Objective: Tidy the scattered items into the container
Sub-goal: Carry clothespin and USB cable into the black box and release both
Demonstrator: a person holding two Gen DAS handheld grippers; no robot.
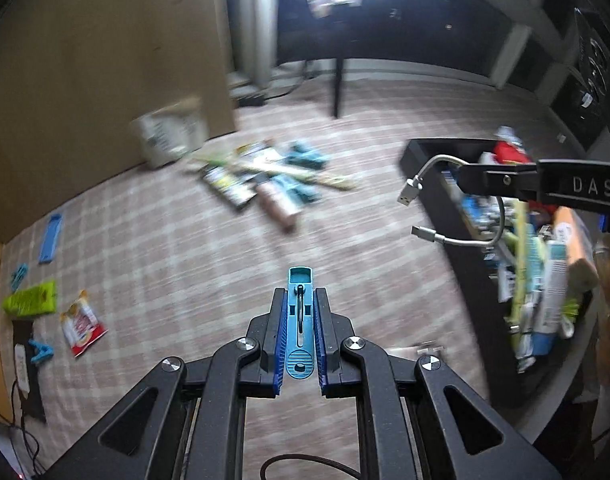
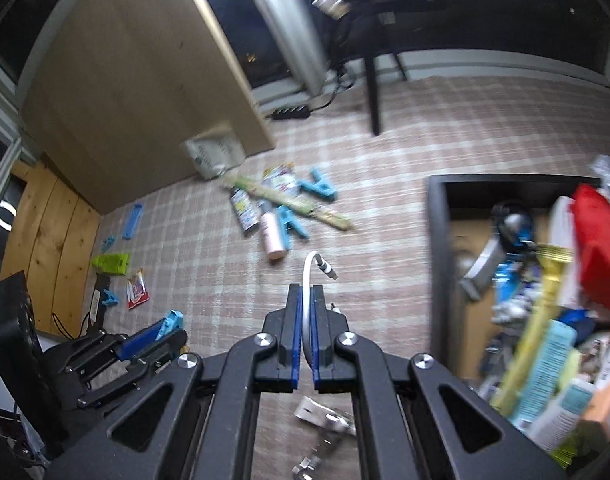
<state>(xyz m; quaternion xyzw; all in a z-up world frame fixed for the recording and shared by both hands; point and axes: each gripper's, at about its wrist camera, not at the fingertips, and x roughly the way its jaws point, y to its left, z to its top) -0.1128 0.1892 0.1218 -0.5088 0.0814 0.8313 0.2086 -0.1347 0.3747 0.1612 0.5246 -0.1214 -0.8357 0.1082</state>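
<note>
My left gripper [image 1: 300, 294] is shut on a light blue plastic clip [image 1: 299, 328], held above the checked carpet; it also shows in the right wrist view [image 2: 167, 330]. My right gripper [image 2: 307, 290] is shut on a short white USB cable [image 2: 310, 276]; in the left wrist view the cable [image 1: 427, 170] hangs from the gripper over the near edge of the black container [image 1: 433, 156]. The container [image 2: 437, 240] is on the right, full of packets and tubes. A pile of scattered items [image 1: 265, 180] lies on the carpet ahead.
More items lie at the left: a blue bar [image 1: 51, 238], a green block [image 1: 31, 300], a red-white sachet [image 1: 83, 322], blue pegs [image 1: 41, 352]. A cardboard panel [image 1: 105, 60] stands behind. A metal clip [image 2: 325, 416] lies under the right gripper.
</note>
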